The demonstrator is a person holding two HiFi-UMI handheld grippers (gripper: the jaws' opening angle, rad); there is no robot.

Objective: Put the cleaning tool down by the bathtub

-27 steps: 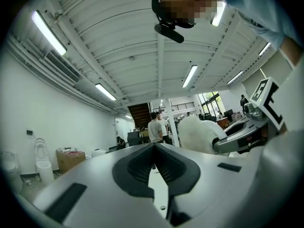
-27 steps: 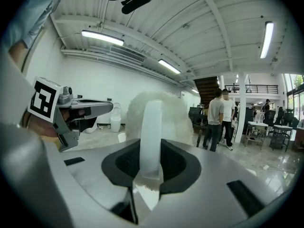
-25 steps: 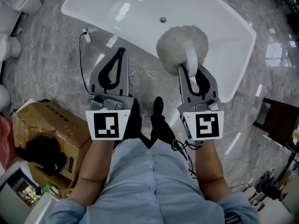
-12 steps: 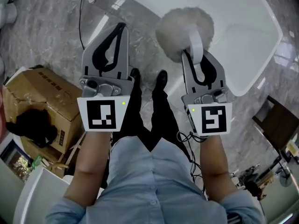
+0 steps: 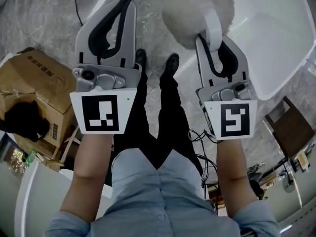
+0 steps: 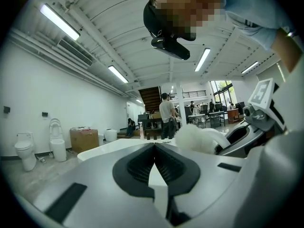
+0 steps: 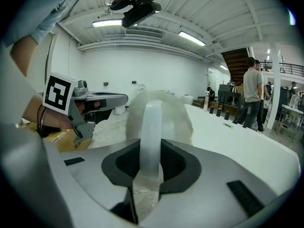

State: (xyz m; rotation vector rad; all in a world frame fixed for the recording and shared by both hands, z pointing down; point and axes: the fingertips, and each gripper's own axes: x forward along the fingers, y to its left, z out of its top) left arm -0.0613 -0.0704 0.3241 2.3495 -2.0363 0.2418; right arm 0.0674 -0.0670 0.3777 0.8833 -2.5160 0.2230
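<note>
Seemingly woolly, white cleaning tool point(image 5: 193, 10)

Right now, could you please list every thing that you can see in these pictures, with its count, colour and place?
bathtub: one, white, upper right of the head view
cleaning tool: one, fluffy white head and pale handle, held near the bathtub's rim
cardboard box: one, brown, on the floor at left, something black inside
chair: one, dark brown, right edge
toilets: two, white, by the far wall in the left gripper view
floor: grey marble, all around
people: several, far off in the hall
shoes: two, black, between the grippers
left gripper: one, grey, jaws shut and empty
right gripper: one, grey, jaws shut on the cleaning tool's handle
</note>
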